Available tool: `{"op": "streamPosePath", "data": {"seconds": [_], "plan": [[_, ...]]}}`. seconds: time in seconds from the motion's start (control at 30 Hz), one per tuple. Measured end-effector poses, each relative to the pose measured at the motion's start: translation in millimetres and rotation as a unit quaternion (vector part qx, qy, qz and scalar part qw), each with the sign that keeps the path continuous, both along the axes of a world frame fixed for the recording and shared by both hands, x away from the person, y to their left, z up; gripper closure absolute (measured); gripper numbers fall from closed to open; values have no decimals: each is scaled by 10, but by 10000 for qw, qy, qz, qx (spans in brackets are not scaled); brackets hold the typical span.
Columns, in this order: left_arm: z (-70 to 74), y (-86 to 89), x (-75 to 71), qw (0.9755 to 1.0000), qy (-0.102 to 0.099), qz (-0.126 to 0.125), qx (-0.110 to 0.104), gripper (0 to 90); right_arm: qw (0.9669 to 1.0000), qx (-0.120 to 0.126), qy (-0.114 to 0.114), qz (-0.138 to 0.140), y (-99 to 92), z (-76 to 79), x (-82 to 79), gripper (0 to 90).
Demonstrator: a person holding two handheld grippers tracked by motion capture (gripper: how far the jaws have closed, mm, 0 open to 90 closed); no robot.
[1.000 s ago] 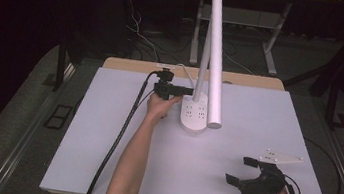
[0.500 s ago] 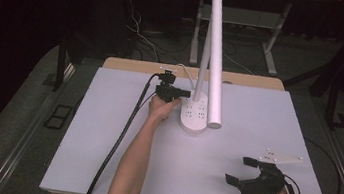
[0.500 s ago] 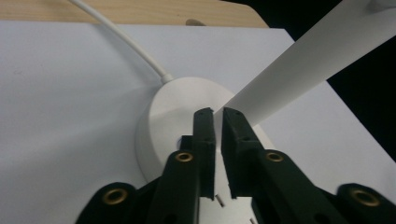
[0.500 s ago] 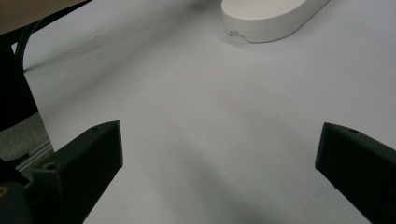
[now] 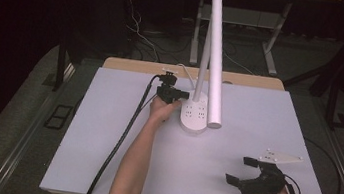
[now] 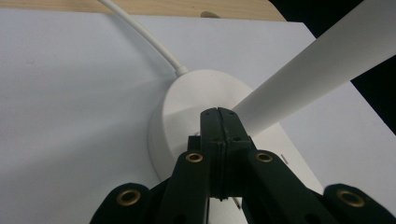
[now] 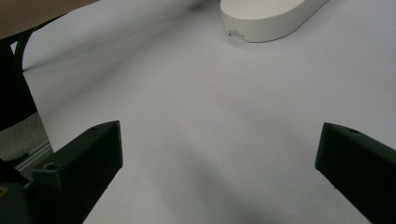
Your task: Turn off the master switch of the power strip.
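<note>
A white desk lamp stands at the back middle of the table, with an oval base (image 5: pixel 195 117) carrying small buttons and a long tube arm (image 5: pixel 216 67) slanting up. My left gripper (image 5: pixel 186 96) reaches the base from the left. Its jaws have just been closing and now meet with nothing between them, the tip (image 6: pixel 218 112) over the base (image 6: pixel 187 98) beside the arm's foot (image 6: pixel 317 70). My right gripper (image 5: pixel 240 170) rests low at the front right, open and empty (image 7: pixel 219 140), pointing toward the base (image 7: pixel 266 18).
The lamp's white cord (image 6: pixel 140 35) runs off the back over a wooden strip (image 5: pixel 133 66). A thick black cable (image 5: pixel 118 145) trails from my left gripper to the front edge of the white table (image 5: pixel 78 140). Dark floor and desk legs lie beyond.
My left gripper has edged slightly toward the lamp base, and its jaws have come together. The right hand has stayed where it was.
</note>
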State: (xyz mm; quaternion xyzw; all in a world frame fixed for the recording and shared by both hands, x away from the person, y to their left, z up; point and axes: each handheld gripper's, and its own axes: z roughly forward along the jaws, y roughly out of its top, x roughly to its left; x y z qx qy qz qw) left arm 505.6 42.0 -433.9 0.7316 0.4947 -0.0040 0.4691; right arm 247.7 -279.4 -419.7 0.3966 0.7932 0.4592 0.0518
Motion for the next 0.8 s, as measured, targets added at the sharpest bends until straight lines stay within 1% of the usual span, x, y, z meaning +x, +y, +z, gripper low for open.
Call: {"op": "streamPosePath", "data": {"seconds": [0.23,0.3,0.43,0.57,0.67,0.8], "plan": [[-33,-16,18,10000,6,24,-6,900,10000,-7,-27,-18,-17,-1,6,0],[-28,-23,22,10000,-6,31,33,900,10000,-10,-28,-28,-23,-2,8,0],[-35,-44,12,9999,-83,-68,87,900,10000,1,-7,-41,-27,4,3,0],[-45,-60,4,9998,-98,-54,167,900,10000,2,-8,-48,-30,7,2,0],[-43,-61,5,9998,-70,-43,164,900,10000,-9,-14,-39,-32,10,-2,0],[-53,-45,16,10000,-17,-40,86,900,10000,-10,-10,-42,-28,10,-3,0]]}}
